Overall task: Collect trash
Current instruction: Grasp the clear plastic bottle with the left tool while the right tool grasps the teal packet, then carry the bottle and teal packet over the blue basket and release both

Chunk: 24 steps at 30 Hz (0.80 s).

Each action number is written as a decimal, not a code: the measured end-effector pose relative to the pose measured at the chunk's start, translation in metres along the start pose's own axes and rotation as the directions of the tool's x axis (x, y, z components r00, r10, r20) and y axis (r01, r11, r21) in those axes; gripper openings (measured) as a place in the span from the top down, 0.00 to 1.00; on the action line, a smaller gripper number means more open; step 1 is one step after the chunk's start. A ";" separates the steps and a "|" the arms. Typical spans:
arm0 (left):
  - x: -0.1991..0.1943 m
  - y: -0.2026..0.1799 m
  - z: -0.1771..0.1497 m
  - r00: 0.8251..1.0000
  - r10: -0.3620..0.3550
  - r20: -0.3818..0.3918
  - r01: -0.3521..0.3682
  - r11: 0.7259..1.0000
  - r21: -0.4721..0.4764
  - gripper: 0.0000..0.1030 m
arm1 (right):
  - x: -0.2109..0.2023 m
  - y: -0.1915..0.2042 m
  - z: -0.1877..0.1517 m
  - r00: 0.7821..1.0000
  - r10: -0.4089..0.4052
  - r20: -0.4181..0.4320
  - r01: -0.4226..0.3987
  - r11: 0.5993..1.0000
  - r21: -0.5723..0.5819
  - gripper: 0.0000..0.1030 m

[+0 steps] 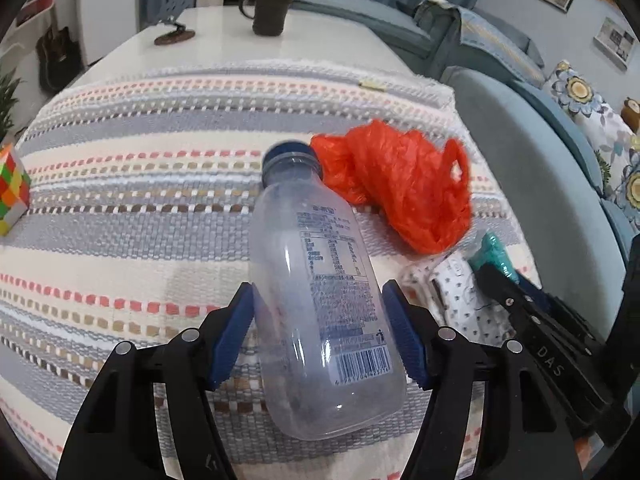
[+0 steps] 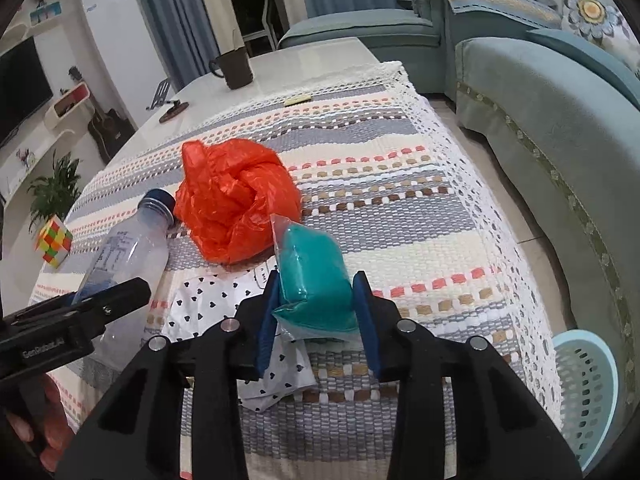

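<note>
A clear empty plastic bottle (image 1: 316, 240) with a blue cap lies on the striped woven tablecloth (image 1: 120, 240). My left gripper (image 1: 318, 288) is shut on its body, one blue pad against each side. A crumpled orange plastic bag (image 1: 400, 184) lies just beyond the cap. In the right wrist view my right gripper (image 2: 318, 280) is shut on a teal packet (image 2: 310, 256) in clear wrap, with both pads touching it. Under the packet is a white wrapper with small black hearts (image 2: 200, 304). The orange bag (image 2: 236, 204) and the bottle (image 2: 128, 248) lie to the packet's left.
A colourful puzzle cube (image 1: 12, 188) sits at the cloth's left edge. A dark mug (image 2: 236, 68) stands on the bare white tabletop at the far end. A light blue perforated basket (image 2: 584, 392) stands on the floor right of the table, beside a teal sofa (image 2: 560, 140).
</note>
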<state>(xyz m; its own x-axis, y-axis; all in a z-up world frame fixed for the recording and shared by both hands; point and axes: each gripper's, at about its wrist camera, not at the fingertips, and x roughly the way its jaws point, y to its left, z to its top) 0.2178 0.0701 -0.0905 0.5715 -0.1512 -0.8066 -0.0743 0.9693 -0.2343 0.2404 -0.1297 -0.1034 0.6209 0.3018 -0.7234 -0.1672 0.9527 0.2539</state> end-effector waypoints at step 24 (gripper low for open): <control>0.016 -0.028 -0.006 0.997 -0.034 -0.076 0.041 0.995 0.088 0.49 | -0.029 -0.037 -0.008 0.991 0.052 0.121 -0.072 0.983 0.171 0.69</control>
<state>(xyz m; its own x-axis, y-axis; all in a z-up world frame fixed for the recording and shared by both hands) 0.2241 0.0392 -0.0999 0.5100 -0.1986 -0.8369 0.0215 0.9756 -0.2184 0.2227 -0.1732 -0.0973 0.6995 0.3440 -0.6264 -0.0784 0.9082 0.4112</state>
